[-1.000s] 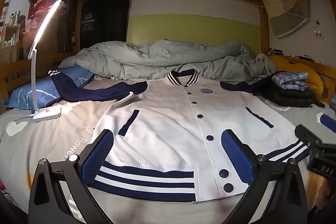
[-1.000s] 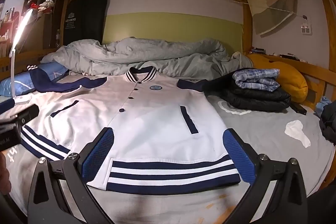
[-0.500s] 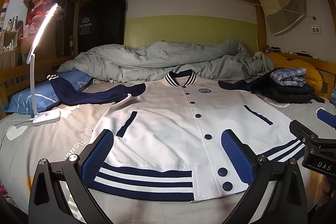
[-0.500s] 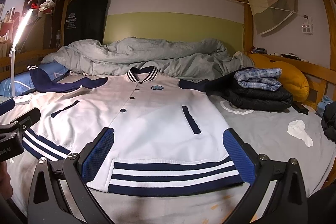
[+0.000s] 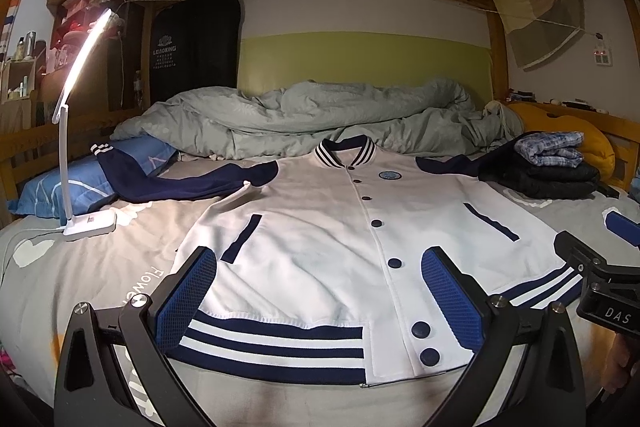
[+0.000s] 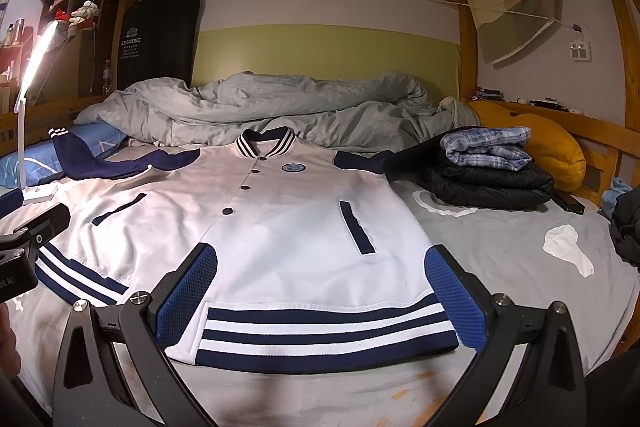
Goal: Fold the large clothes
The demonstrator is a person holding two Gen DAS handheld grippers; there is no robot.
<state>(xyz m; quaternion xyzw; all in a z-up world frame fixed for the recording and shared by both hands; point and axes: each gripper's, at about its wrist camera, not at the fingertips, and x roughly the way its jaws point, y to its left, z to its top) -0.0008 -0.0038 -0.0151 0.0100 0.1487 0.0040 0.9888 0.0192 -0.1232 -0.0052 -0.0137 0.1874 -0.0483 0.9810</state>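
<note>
A white button-front varsity jacket with navy sleeves (image 5: 320,247) fills mid-frame, flat on the grey bed (image 5: 100,267); left hand-held gripper (image 5: 320,303) and right hand-held gripper (image 6: 320,301) gape wide, holding nothing.

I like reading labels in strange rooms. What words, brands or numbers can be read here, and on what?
"LEAOKING" or similar, letters unclear: tall black bag behind the bed; smaller lines below unreadable.
"DAS": black body of the right hand-held gripper, cut off by the frame edge.
"Flowe...": grey printed bedsheet, partly hidden.
Round blue badge on the white varsity jacket: too small.
</note>
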